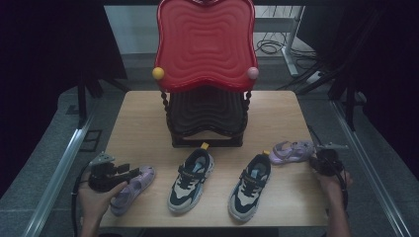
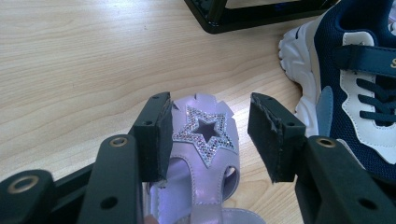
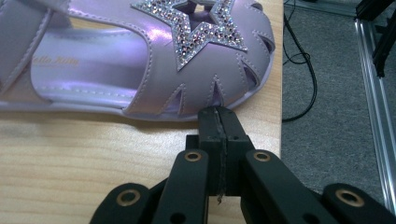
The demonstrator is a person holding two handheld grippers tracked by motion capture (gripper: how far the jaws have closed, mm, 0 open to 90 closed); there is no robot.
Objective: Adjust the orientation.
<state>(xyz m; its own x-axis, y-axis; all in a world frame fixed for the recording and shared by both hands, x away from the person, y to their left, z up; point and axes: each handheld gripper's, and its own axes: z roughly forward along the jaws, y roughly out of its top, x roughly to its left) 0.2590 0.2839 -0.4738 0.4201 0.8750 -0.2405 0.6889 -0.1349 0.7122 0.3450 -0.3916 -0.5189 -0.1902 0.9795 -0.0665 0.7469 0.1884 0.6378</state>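
Two lilac sandals with glitter stars lie on the wooden table (image 1: 143, 113). The left sandal (image 1: 133, 186) (image 2: 205, 140) lies near the front left. My left gripper (image 1: 129, 172) (image 2: 212, 135) is open, its jaws on either side of that sandal's toe. One pad (image 2: 161, 135) is against the shoe's side and the other stands clear of it. The right sandal (image 1: 291, 150) (image 3: 140, 56) lies on its side by the table's right edge. My right gripper (image 1: 313, 157) (image 3: 218, 114) is shut with nothing between its pads, and its tips touch the sole's rim at the toe.
A pair of navy and white sneakers (image 1: 190, 180) (image 1: 249, 185) (image 2: 355, 84) stands between the sandals. Behind them rises a red wavy rack (image 1: 205, 44) on a black base (image 1: 207, 143) (image 2: 252, 16). The table's right edge (image 3: 276, 93) drops to grey floor with cables (image 3: 303, 70).
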